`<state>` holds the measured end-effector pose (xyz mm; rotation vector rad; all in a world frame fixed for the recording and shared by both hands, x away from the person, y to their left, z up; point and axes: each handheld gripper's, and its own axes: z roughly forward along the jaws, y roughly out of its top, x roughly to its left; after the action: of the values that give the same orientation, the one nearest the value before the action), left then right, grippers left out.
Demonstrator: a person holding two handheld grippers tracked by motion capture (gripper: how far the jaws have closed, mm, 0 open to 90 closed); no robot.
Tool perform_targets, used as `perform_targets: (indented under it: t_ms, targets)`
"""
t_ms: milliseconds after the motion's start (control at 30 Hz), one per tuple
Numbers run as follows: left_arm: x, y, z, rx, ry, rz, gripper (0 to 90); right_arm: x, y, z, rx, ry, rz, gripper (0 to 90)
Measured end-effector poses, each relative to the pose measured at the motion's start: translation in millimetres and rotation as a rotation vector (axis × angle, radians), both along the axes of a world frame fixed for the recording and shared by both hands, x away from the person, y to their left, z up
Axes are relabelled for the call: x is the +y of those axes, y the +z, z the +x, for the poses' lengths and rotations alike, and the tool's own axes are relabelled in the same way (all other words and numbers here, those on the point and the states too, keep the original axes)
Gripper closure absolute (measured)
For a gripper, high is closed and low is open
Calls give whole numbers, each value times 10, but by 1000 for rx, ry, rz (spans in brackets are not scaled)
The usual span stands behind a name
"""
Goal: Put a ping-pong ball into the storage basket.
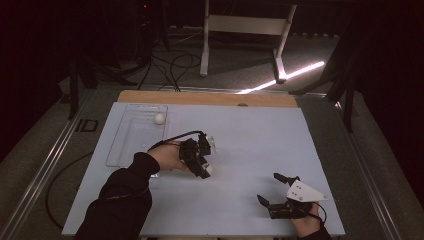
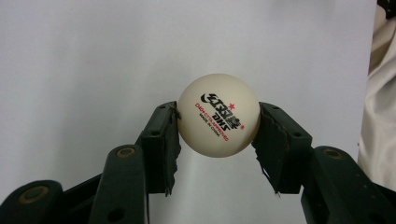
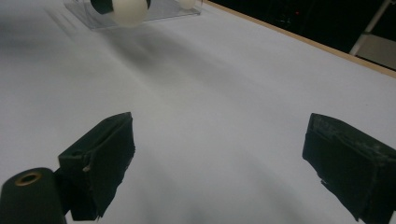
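A white ping-pong ball (image 2: 218, 120) with black and red print sits between the two black pads of my left gripper (image 2: 217, 140), which is shut on it. From above, that gripper (image 1: 206, 169) is near the middle of the pale blue table (image 1: 260, 145), pointing down, with the ball (image 1: 209, 170) at its tip. A second white ball (image 1: 159, 118) lies in the clear plastic tray (image 1: 131, 145) at the left. My right gripper (image 1: 270, 188) rests near the front right edge, jaws wide apart with nothing between them (image 3: 219, 158).
The clear tray (image 3: 154, 14) stands far off in the right gripper view, with the held ball (image 3: 128, 11) in front of it. A wooden strip (image 1: 200, 97) runs along the table's far edge. Beyond it are a white frame (image 1: 245, 30) and cables on the floor.
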<state>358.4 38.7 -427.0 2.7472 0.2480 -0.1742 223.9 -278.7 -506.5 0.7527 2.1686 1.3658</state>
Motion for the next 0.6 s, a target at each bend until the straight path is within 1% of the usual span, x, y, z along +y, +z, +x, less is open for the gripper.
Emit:
perform_targets:
  t_ms: [267,467,600]
  targets:
    - [68,61,-33,7,-35,5,521,1,2,-2,-1,-3,2,89]
    - [121,91,-55,6,-46,13,521,-1,6,-6,-1,-6,0,89]
    - [165,121,-82,6,-63,18,521,-3,5,-7,0,-9,3,89]
